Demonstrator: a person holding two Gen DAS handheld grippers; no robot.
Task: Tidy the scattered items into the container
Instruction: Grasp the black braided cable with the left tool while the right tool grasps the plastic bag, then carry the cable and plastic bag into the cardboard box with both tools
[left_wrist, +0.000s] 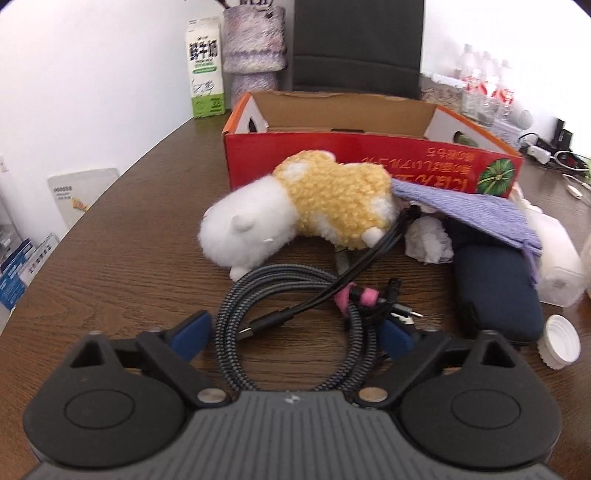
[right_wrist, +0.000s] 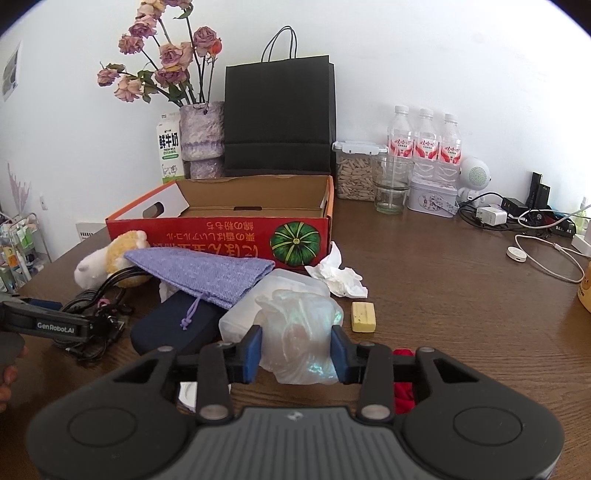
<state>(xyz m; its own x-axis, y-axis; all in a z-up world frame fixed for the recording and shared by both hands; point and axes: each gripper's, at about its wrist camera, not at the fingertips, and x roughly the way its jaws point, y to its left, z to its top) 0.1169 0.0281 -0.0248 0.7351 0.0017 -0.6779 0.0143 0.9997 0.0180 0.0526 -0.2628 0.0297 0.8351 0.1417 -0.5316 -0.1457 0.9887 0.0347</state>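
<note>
My left gripper (left_wrist: 295, 336) stands open around a coiled braided cable (left_wrist: 291, 295) on the table; its blue pads (left_wrist: 194, 332) sit just outside the coil. Behind the cable lie a white and yellow plush toy (left_wrist: 314, 206), a purple knit pouch (left_wrist: 480, 210), a navy case (left_wrist: 495, 288) and a crumpled tissue (left_wrist: 428, 240). The red cardboard box (left_wrist: 332, 155) stands open and empty behind them. My right gripper (right_wrist: 296, 354) is shut on a crumpled iridescent plastic bag (right_wrist: 299, 325), in front of a translucent plastic box (right_wrist: 288, 284). A yellow block (right_wrist: 364, 317) lies to its right.
A milk carton (right_wrist: 170, 151), a vase of dried roses (right_wrist: 201, 140) and a black paper bag (right_wrist: 279, 118) stand behind the box. Water bottles (right_wrist: 424, 144), jars and charger cables (right_wrist: 535, 221) fill the back right. A white cap (left_wrist: 559, 341) lies beside the navy case.
</note>
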